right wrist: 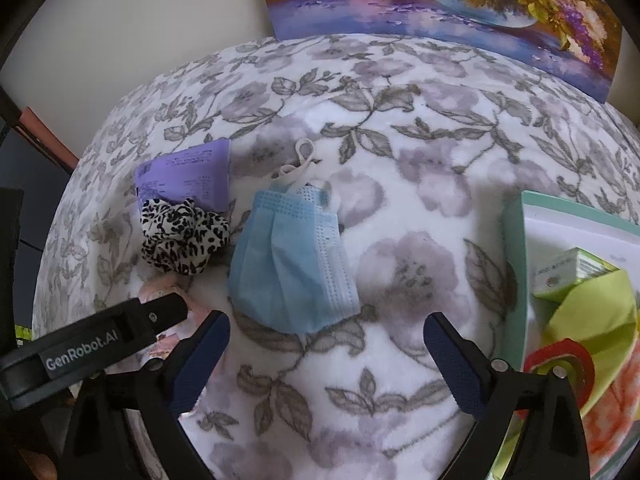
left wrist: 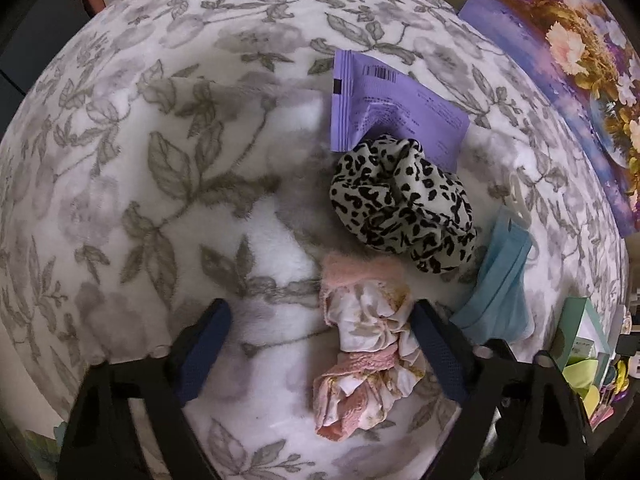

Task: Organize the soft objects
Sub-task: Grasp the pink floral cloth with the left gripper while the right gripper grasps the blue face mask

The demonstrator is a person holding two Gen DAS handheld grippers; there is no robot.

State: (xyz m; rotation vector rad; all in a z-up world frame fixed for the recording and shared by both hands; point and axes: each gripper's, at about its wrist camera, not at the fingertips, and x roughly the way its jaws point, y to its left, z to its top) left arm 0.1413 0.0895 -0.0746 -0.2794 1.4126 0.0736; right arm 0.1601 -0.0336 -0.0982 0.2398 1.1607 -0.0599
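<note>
Left wrist view: left tool (left wrist: 322,350) sits lowest in frame, jaws spread wide, gripping nothing. Between its fingers, nearer the right one, lies a pink-and-white floral scrunchie (left wrist: 366,354) on the floral blanket (left wrist: 132,168); cloth looks to touch the right finger, can't tell for sure. Just beyond it a leopard-print scrunchie (left wrist: 404,202), its far edge overlapping a purple sachet (left wrist: 384,104) w/ barcode. Blue face mask (left wrist: 500,280) lies right of both scrunchies, folded, ear loops at its far end. Flower painting (left wrist: 576,68) stands at far right edge; green box (left wrist: 584,334) low right w/ colourful bits.

Right wrist view: right tool (right wrist: 326,354) also released, jaws wide apart, nothing between them but blanket (right wrist: 400,200). Face mask (right wrist: 292,264) just ahead, apart from the fingertips, nearer the left finger. Leopard scrunchie (right wrist: 182,236) left of mask, close beside it, sachet (right wrist: 188,178) behind. Left tool's body w/ "GenRobot.AI" label crosses lower left, hiding most of pink scrunchie (right wrist: 160,292). Green box (right wrist: 516,240) at right holds yellow-green and orange items. Painting (right wrist: 440,0) along top.
</note>
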